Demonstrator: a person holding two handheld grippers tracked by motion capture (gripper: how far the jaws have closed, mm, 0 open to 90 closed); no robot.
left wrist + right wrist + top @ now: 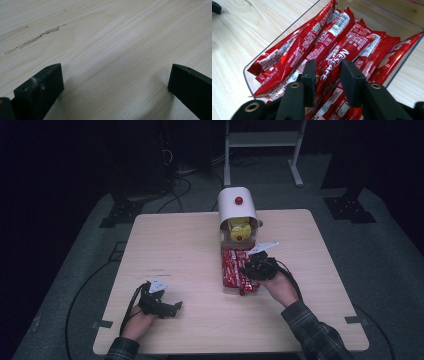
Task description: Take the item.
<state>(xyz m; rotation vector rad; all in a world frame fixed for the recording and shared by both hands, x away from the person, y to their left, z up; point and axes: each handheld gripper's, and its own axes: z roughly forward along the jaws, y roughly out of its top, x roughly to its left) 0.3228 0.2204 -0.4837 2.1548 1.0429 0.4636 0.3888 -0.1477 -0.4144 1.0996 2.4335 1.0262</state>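
A clear tray (223, 279) in the middle of the table holds several red Nescafe stick packets (232, 265). My right gripper (250, 268) reaches down into its near end. In the right gripper view the tray's rim (246, 75) frames the packets, and my right gripper (328, 67) has one black jaw on each side of a single red stick packet (338, 57), pressing on it. My left gripper (175, 307) rests low over the bare tabletop at the front left. In the left gripper view my left gripper (116, 75) stands wide open with only wood between the jaws.
A white rounded dispenser (236, 205) with a red knob stands at the tray's far end, with yellow items (239, 227) in its mouth. The wooden table (175, 245) is bare on the left. A white stand (262, 150) and cables lie on the floor beyond.
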